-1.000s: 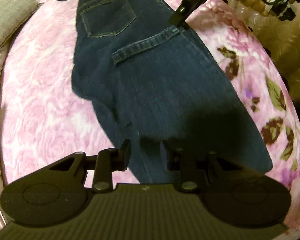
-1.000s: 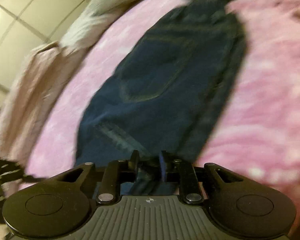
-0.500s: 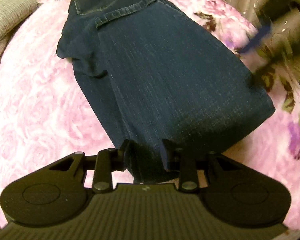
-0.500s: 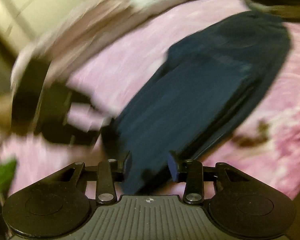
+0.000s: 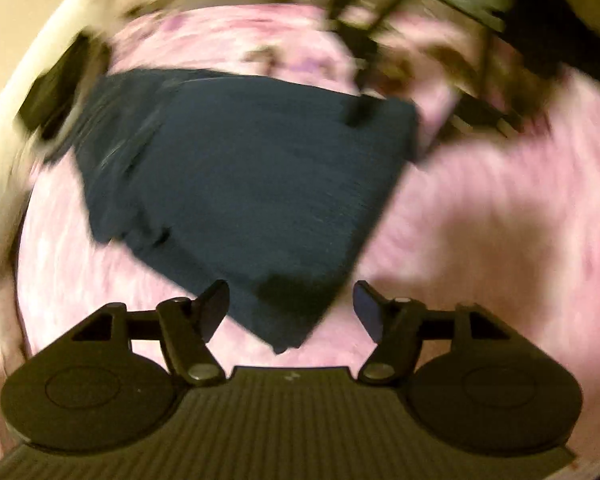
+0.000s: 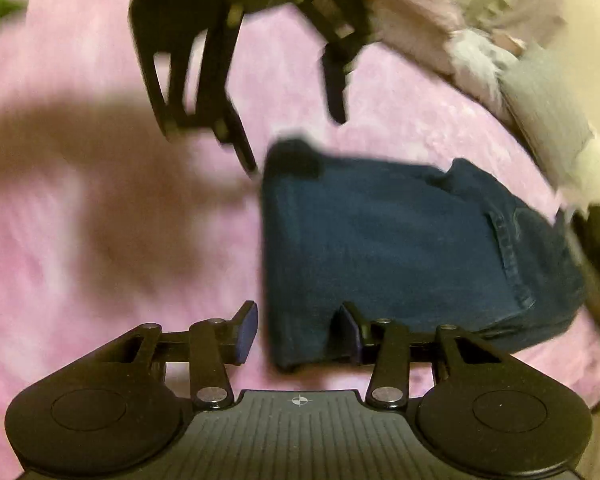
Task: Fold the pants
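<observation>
Both claws, left [image 5: 291, 312] and right [image 6: 298, 330], hang spread over the folded jeans [image 6: 380, 248] (blurry); a careless brush could undo the near corner.

Dark blue denim pants [image 6: 400, 256] lie folded into a squat block on a fluffy pink blanket [image 6: 80, 288], the stitched waistband seam running down the right side of the bundle. Close to the lens, the black two-finger right gripper [image 6: 298, 330] has its jaws spread apart, the near corner of the folded denim lying between them. Across the bed, the black left gripper [image 6: 296, 144] hangs above the blanket just beyond the far corner of the pants, fingers parted, blurred. Its brownish shadow falls over the pink pile at left. A grey cushion [image 6: 548, 120] sits at the upper right edge.
</observation>
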The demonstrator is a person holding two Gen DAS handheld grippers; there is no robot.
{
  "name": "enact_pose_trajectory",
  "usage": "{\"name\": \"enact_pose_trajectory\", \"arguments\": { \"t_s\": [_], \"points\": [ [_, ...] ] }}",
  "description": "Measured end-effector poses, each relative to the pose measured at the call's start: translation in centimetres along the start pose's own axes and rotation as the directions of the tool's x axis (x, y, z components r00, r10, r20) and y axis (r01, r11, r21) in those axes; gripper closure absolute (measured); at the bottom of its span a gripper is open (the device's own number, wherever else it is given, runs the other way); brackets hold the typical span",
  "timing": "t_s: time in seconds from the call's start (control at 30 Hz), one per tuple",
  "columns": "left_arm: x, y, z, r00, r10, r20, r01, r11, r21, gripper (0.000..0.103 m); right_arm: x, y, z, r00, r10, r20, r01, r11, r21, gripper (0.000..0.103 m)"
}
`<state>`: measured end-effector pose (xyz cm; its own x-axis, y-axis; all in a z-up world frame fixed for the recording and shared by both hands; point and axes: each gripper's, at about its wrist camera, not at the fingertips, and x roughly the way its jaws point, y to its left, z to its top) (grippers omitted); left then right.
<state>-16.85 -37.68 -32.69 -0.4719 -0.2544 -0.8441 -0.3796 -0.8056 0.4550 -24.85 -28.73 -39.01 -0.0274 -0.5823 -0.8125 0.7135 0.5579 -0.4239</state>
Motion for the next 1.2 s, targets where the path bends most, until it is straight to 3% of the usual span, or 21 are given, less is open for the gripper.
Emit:
{"name": "enact_pose_trajectory", "arguments": {
  "t_s": [0.1, 0.13, 0.2, 0.23, 0.3, 0.33, 0.5, 0.6, 0.67, 0.7, 0.77, 0.8, 0.83, 0.87, 0.97, 1.2],
  "points": [
    [1.8, -2.1, -0.4, 0.999, 0.03, 0.013, -0.031, 0.983, 0.18, 0.034, 0.5, 0.0, -0.9, 1.0, -0.027, 0.015, 0.027, 0.999, -0.024, 0.063],
    [2.0, -2.5, -0.5, 0.998, 0.05, 0.039, -0.057, 0.974, 0.218, 0.028, 0.6, -0.3, -0.9, 0.999, -0.031, 0.022, 0.031, 0.999, -0.029, 0.065],
    [2.3, -2.9, -0.6, 0.994, 0.081, 0.066, -0.096, 0.96, 0.264, 0.027, 0.2, -0.3, -1.3, 0.998, -0.048, 0.037, 0.049, 0.999, -0.014, 0.072],
    [2.3, -2.8, -0.6, 0.993, 0.09, 0.071, -0.106, 0.956, 0.273, 0.034, -0.2, -0.5, -1.3, 0.998, -0.044, 0.046, 0.044, 0.999, 0.013, 0.079],
    [2.6, -2.5, -0.7, 0.992, 0.115, 0.059, -0.127, 0.952, 0.278, 0.055, -1.3, -1.3, -1.0, 0.997, -0.047, 0.067, 0.041, 0.995, 0.087, 0.082],
    [2.8, -2.2, -0.8, 0.989, 0.139, 0.05, -0.148, 0.949, 0.278, 0.07, -1.9, -1.9, -0.8, 0.996, -0.05, 0.079, 0.04, 0.991, 0.128, 0.084],
    [1.5, -0.3, -0.3, 0.991, 0.126, 0.053, -0.134, 0.969, 0.208, 0.085, -4.1, -3.0, 0.1, 0.992, -0.082, 0.092, 0.063, 0.979, 0.192, 0.084],
    [0.5, 1.8, 0.1, 0.992, 0.113, 0.055, -0.119, 0.983, 0.138, 0.087, -5.0, -2.0, 0.5, 0.985, -0.132, 0.113, 0.116, 0.983, 0.141, 0.071],
    [-0.5, 2.6, 0.3, 0.993, 0.104, 0.062, -0.11, 0.989, 0.101, 0.087, -5.4, -1.2, 0.7, 0.974, -0.165, 0.153, 0.151, 0.984, 0.099, 0.039],
    [-0.8, 3.1, 0.5, 0.993, 0.101, 0.065, -0.106, 0.991, 0.083, 0.087, -5.3, -0.6, 0.9, 0.968, -0.183, 0.17, 0.175, 0.983, 0.06, 0.034],
    [-1.2, 3.6, 0.9, 0.993, 0.095, 0.064, -0.1, 0.992, 0.075, 0.088, -4.5, 0.1, 1.2, 0.966, -0.2, 0.164, 0.203, 0.979, 0.0, 0.034],
    [-1.5, 3.6, 1.0, 0.994, 0.092, 0.062, -0.096, 0.993, 0.07, 0.088, -3.5, 0.0, 1.2, 0.969, -0.204, 0.138, 0.209, 0.978, -0.021, 0.035],
    [-1.5, 3.8, 1.1, 0.994, 0.089, 0.06, -0.093, 0.994, 0.064, 0.088, -2.7, -0.1, 1.2, 0.971, -0.217, 0.101, 0.222, 0.974, -0.036, 0.05],
    [-1.7, 3.8, 1.2, 0.994, 0.088, 0.058, -0.092, 0.994, 0.062, 0.088, -2.2, -0.4, 1.2, 0.972, -0.226, 0.067, 0.229, 0.973, -0.038, 0.082],
    [-2.7, 3.0, 1.3, 0.994, 0.089, 0.056, -0.092, 0.995, 0.046, 0.089, -2.5, -1.2, 1.1, 0.976, -0.214, 0.039, 0.214, 0.977, 0.011, 0.091],
    [-9.0, 0.1, 2.3, 0.996, 0.073, 0.042, -0.07, 0.995, -0.07, 0.09, -9.6, 0.3, 2.1, 0.994, -0.1, 0.049, 0.096, 0.992, 0.078, 0.094]
  ]
}}
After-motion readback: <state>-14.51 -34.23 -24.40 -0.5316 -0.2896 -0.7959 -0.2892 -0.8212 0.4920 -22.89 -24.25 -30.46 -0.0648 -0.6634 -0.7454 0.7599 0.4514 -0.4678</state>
